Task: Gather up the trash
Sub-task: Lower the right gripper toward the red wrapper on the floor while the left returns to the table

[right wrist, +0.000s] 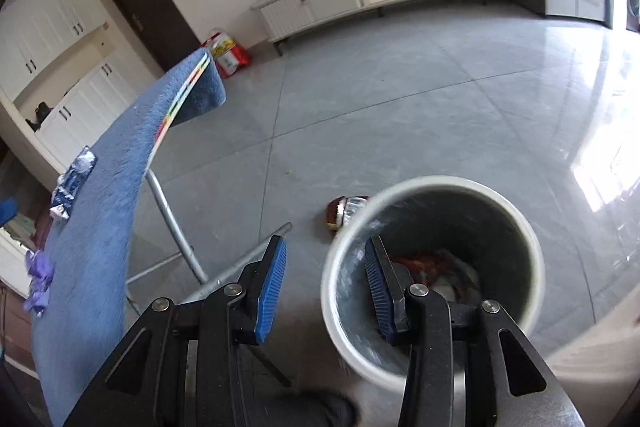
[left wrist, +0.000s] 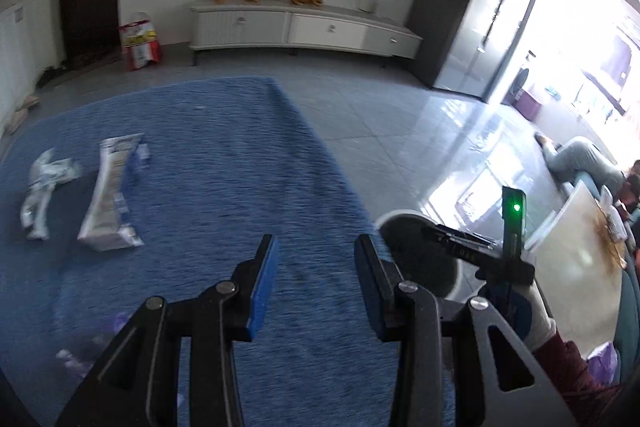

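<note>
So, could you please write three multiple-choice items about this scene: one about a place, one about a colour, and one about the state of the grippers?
1. Where does the red and silver wrapper lie?
A. on the grey floor beside the bin
B. on the TV cabinet
C. between the right gripper's fingers

2. What colour is the cloth under the wrappers?
A. green
B. blue
C. yellow

3. How do the two grippers stand?
A. both shut on trash
B. only the left shut
C. both open, holding nothing

Answers:
1 A: the red and silver wrapper lies on the tiles by the white bin.
2 B: the cloth is blue.
3 C: the left gripper and right gripper show wide gaps.
</note>
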